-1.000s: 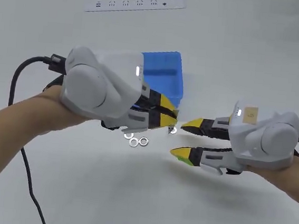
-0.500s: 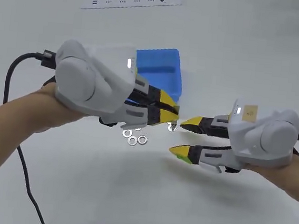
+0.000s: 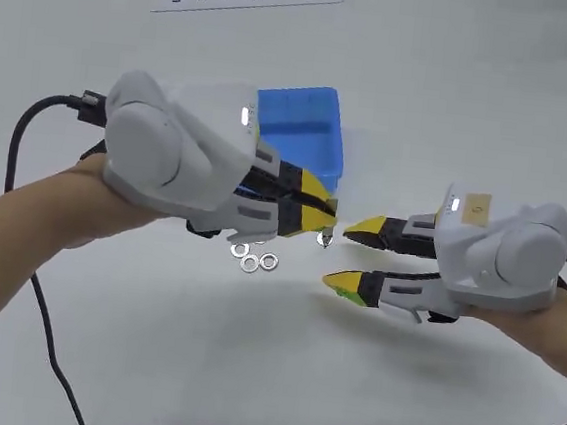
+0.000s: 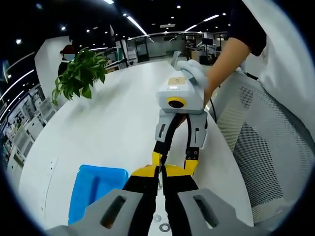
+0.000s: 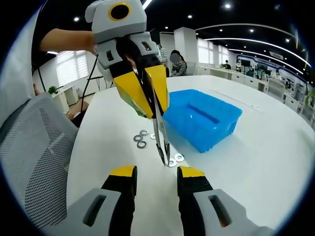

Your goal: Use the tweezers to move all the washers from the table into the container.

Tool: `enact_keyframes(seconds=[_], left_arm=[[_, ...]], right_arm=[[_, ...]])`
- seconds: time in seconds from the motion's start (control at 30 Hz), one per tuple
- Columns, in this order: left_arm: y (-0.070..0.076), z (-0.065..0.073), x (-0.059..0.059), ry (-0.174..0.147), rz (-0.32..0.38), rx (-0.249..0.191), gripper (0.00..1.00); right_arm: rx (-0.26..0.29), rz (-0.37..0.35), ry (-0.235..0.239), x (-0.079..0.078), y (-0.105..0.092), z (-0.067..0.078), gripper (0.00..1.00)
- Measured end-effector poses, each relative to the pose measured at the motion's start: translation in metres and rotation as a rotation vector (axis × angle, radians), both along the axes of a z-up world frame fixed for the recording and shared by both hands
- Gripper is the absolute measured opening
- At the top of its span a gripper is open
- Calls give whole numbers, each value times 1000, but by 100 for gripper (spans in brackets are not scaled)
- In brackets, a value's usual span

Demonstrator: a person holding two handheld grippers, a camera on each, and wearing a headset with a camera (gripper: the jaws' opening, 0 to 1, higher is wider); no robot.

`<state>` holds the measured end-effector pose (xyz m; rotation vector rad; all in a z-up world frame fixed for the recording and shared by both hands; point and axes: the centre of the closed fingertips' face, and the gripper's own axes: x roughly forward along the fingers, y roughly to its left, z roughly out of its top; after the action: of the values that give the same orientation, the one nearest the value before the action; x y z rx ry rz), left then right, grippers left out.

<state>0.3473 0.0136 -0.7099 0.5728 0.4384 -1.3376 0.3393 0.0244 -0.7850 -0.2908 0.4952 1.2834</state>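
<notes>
Between the yellow jaws of the left gripper (image 3: pixel 321 219), which are clamped narrow, sit the tweezers (image 5: pixel 158 132). Their long axis runs on from the jaws and slants down to the table (image 3: pixel 248 370). The tweezer tips come down right at one washer (image 5: pixel 172 162), with a second washer (image 5: pixel 179 157) just beside it. Whether the tips pinch the first or merely touch it cannot be told.

Opposite, the right gripper (image 3: pixel 345 254) points back at the left one, its jaws spread wide with nothing between them. The tweezer tips and the two washers lie just ahead of its gap, so both grippers are near this pair, but the left alone carries the tool.

A cluster of washers (image 3: pixel 251 262) lies on the table under the left gripper's body, back from the tweezer tips toward the person's left. The blue container (image 3: pixel 314 155) stands beyond the left gripper, on the far side from the person, near but apart from all the washers.

Judged from this layout, the coming move is a pinch and lift at the tip, then a short carry away from the person to the container's open top.
</notes>
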Motion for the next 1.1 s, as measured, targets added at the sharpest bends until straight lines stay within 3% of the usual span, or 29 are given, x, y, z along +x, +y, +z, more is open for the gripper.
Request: enact_keyframes(seconds=[0.23, 0.4, 0.83, 1.1], left_arm=[[0, 0, 1, 5, 3, -4, 7], [0, 0, 2, -14, -11, 17, 7], [0, 0, 2, -32, -5, 8, 7], [2, 0, 3, 3, 27, -8, 7]], right_arm=[[1, 0, 4, -1, 0, -1, 34], [1, 0, 5, 0, 1, -2, 34], [2, -7, 11, -1, 0, -3, 34], [3, -8, 13, 0, 1, -3, 34]])
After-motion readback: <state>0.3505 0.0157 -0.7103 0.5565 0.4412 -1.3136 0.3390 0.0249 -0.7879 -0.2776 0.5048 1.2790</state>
